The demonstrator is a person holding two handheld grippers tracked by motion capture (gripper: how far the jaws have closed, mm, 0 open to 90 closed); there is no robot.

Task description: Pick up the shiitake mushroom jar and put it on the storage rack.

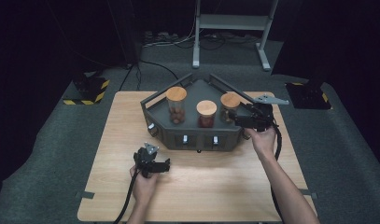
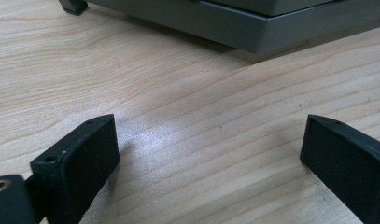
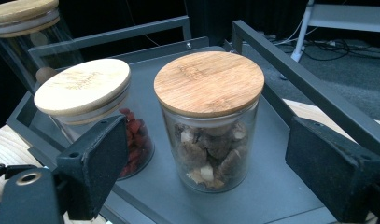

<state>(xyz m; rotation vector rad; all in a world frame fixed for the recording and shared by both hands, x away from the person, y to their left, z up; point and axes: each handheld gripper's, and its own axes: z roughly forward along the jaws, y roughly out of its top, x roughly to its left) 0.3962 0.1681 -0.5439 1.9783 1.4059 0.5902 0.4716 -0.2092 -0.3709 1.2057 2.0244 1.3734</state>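
A dark grey tray [image 1: 197, 140] on the wooden table [image 1: 201, 186] carries three glass jars with wooden lids. The right jar [image 1: 229, 103] holds pale brown chunks [image 3: 208, 158]. The middle jar [image 1: 206, 113] has red contents [image 3: 134, 135], and the left jar [image 1: 176, 105] is the tallest. My right gripper [image 1: 235, 116] is at the tray's right side, open, aimed at the right jar [image 3: 208, 93]. The jar stands just ahead of its jaws and the pads are clear of the glass. My left gripper [image 1: 164, 165] rests low over the table in front of the tray, open, with bare wood between its jaws [image 2: 211, 149].
The tray has raised rails [image 3: 290, 60] along its back and sides and small knobs [image 1: 184, 139] on its front face. Its front edge [image 2: 253, 28] lies just beyond the left gripper. A white metal stand [image 1: 232, 23] and cables are on the floor behind the table.
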